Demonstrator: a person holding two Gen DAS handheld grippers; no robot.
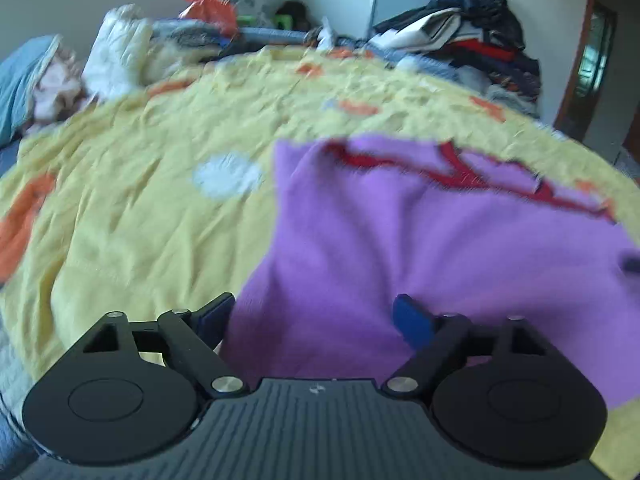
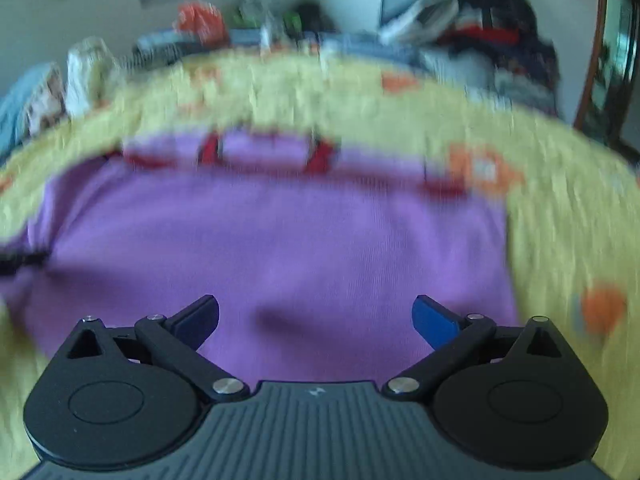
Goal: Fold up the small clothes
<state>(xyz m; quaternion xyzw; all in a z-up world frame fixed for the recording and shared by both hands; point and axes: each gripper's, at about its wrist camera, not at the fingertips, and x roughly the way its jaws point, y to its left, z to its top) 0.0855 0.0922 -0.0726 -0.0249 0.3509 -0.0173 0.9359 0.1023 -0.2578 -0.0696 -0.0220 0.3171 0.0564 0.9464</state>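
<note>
- Purple garment [image 2: 280, 240] with red trim lies spread on the yellow bedspread [image 1: 132, 208], just ahead of both pairs of fingers.
- Left gripper [image 1: 316, 316]: fingers stand wide apart, holding nothing; the garment's near left edge lies between and beyond them.
- Right gripper [image 2: 316, 320]: fingers [image 2: 434, 322] also wide apart and empty, over the garment's near middle.
- Piled clothes [image 1: 472, 40] sit far beyond the fingers, by the wall.

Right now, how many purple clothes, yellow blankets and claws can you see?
Purple garment: 1
Yellow blanket: 1
Claws: 2, the left claw and the right claw, both open
Total: 4
</note>
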